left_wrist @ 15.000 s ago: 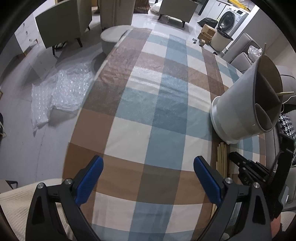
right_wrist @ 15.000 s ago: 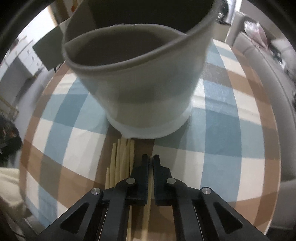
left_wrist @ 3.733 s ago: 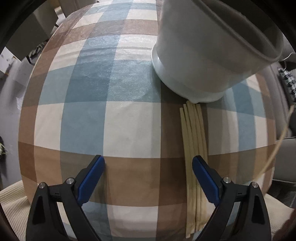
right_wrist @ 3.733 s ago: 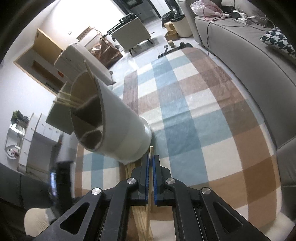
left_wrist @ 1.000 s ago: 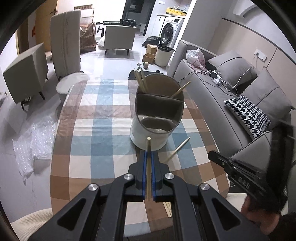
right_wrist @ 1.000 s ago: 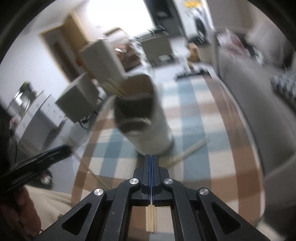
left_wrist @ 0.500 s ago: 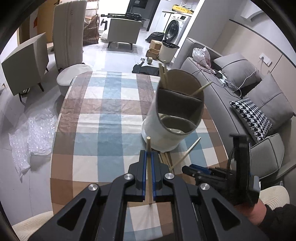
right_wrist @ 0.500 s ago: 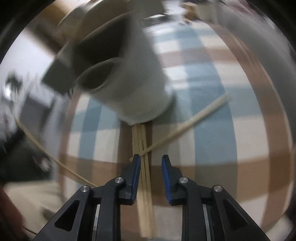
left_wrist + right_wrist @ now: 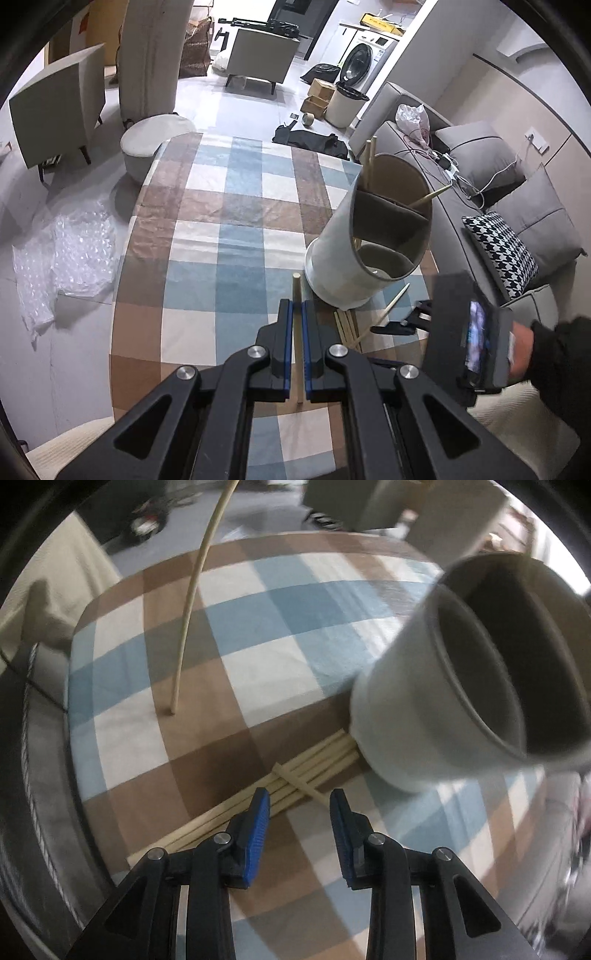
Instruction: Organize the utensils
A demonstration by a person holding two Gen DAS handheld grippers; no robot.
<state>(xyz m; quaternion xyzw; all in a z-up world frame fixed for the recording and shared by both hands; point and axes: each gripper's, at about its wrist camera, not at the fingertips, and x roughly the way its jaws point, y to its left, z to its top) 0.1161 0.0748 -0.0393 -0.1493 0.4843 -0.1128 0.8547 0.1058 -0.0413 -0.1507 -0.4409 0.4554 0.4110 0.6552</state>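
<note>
Gripping 1 chopstick (image 9: 296, 325) in our closed left tongs (image 9: 294, 314), right tongs (image 9: 299, 808) open and empty, we should aim it squarely over the holder (image 9: 373, 251).

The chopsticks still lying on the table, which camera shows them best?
The right wrist view: the loose chopsticks lie side by side just ahead of the open right gripper, one lying crosswise over them, ends beside the utensil holder. The left wrist view shows only short ends past its gripper.
</note>
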